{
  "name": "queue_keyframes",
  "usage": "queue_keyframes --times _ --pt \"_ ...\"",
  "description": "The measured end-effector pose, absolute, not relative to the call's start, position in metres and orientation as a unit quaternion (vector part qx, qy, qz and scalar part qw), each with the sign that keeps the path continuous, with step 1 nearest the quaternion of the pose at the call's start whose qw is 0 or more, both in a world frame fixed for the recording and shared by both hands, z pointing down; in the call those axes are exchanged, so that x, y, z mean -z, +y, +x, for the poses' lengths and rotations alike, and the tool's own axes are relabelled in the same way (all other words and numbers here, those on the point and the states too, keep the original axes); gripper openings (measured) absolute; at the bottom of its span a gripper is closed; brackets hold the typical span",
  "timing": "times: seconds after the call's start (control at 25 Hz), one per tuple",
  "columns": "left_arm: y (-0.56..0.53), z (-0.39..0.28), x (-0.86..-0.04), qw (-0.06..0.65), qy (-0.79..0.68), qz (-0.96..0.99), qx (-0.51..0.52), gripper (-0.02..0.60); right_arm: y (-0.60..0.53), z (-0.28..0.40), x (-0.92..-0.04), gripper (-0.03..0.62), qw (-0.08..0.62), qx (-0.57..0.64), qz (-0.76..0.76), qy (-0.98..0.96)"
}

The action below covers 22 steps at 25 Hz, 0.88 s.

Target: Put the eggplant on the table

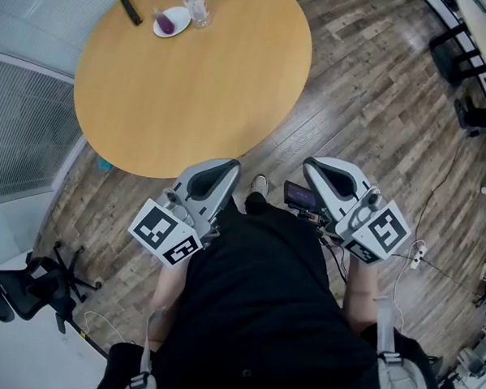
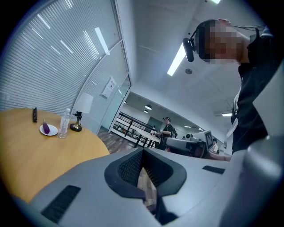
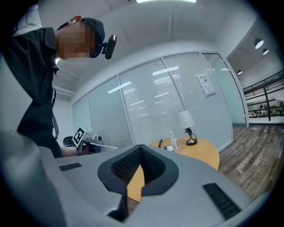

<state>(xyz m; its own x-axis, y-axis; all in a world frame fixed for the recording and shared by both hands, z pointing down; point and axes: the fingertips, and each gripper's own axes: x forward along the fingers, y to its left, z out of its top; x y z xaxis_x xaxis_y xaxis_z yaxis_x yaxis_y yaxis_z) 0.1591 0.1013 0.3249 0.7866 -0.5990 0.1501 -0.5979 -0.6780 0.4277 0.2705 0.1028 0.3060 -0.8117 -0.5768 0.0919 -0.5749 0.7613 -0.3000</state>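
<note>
The eggplant [image 1: 165, 20] is lying on a small white plate [image 1: 178, 14] at the far side of the round wooden worktop [image 1: 192, 89], just beside a clear water bottle [image 1: 196, 4] and near a slim black object [image 1: 131, 10], well apart from the person who is standing at the near edge. The left gripper [image 2: 143, 155] is showing its jaws pressed together with nothing between them, only floor showing through the gap behind the tips. The right gripper [image 3: 141, 150] is likewise pressed together and empty. Both are hanging close to the person's body, short of the worktop. The eggplant is looking small, glossy and purple. It is probably light, with a smooth, somewhat slippery skin and a rounded body that could roll or squirt out of a hard pinch. Whether it is real or a toy cannot be told from here. Taking it across the middle of its body, with the jaws spread wide first and closing gently, seems safest, while watching that the light plate is not sliding along with it. As for writing, the cubes [image 1: 166, 233] on the grippers are carrying black-and-white square markers, a paper sheet [image 3: 204, 84] is hanging on the glass wall, and the bottle is showing no legible label. All of it is too small to read.
</note>
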Motion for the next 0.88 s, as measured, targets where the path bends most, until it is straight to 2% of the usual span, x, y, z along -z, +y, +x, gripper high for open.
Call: queue_keyframes --times 0.88 --pt "0.103 0.155 -0.333 0.239 -0.328 0.914 0.000 0.012 0.100 0.273 -0.316 0.016 -0.005 0.173 -0.312 0.934"
